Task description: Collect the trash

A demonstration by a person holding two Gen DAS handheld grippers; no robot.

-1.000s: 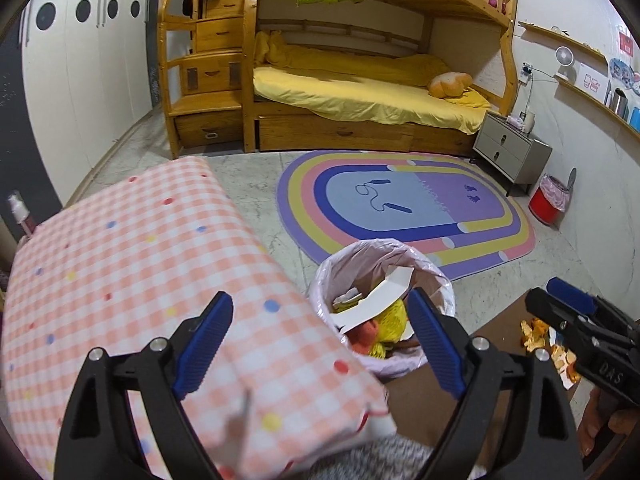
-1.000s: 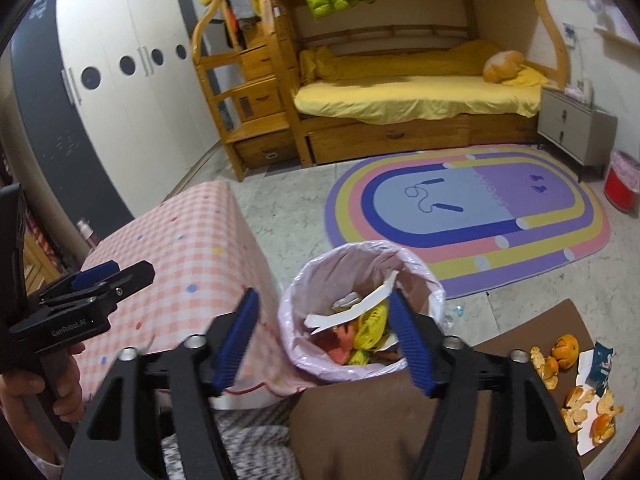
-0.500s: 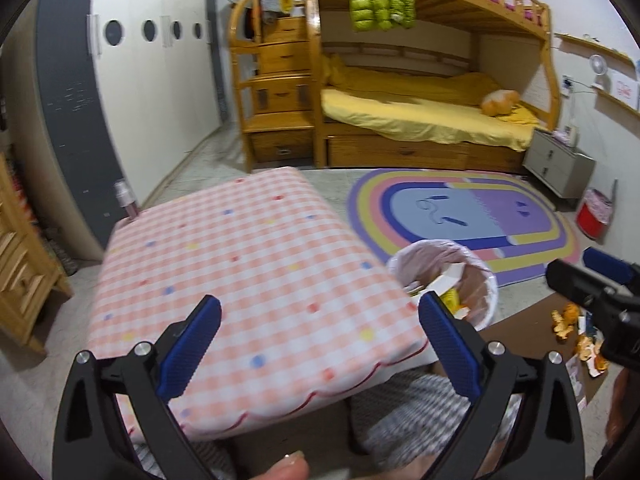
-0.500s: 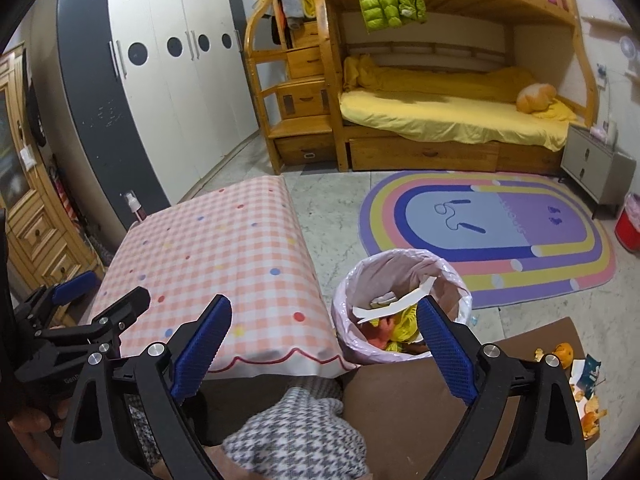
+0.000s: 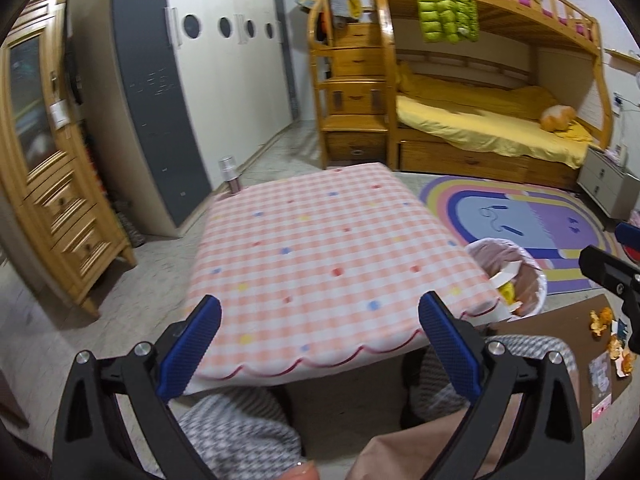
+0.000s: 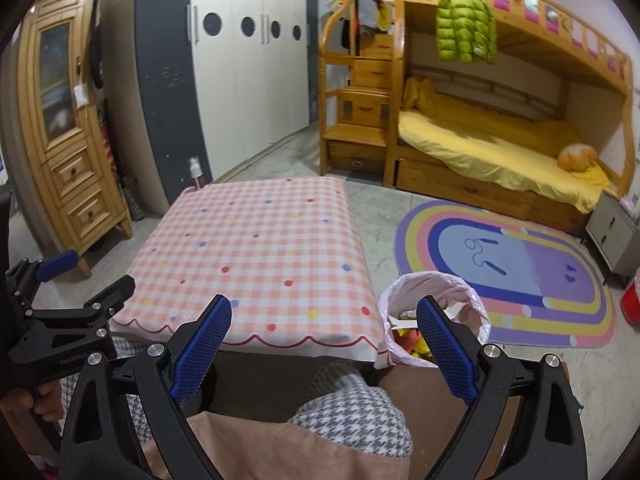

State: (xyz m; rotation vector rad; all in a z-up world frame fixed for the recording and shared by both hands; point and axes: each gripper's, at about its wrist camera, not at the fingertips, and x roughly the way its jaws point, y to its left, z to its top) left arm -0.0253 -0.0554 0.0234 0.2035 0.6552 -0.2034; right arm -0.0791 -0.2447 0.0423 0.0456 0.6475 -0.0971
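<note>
Left wrist view
- Left gripper (image 5: pixel 320 344): released, blue pads spread wide, nothing between them; it looks down over the person's checked-trousered knees.
- Tabletop (image 5: pixel 320 248): straight ahead of this gripper, covered by a pink checked cloth, no litter showing on it.
- Trash bin (image 5: pixel 516 276): ahead and to the right of the gripper, beside the tabletop's right edge, lined with a pale pink bag, paper and yellow scraps inside.
- Orange peels (image 5: pixel 600 316): far right of this gripper, scattered on a brown mat (image 5: pixel 560 320) on the floor, with paper scraps just beside them.
- Right gripper (image 5: pixel 616 272): juts in at the right edge, above the peels.

Right wrist view
- Right gripper (image 6: pixel 320 344): also released and empty.
- Bin here (image 6: pixel 472 300): just ahead, partly behind the right pad.
- Left gripper (image 6: pixel 76 296): off to the left, held in a hand (image 6: pixel 28 400).
- Peels: not visible here.

Deciding relation
- Likely remaining trash: the peels, right of both grippers and nearer than the bin.
- Nearer hand: the right, I judge.
- Long axis: none clear; the scatter is loose.
</note>
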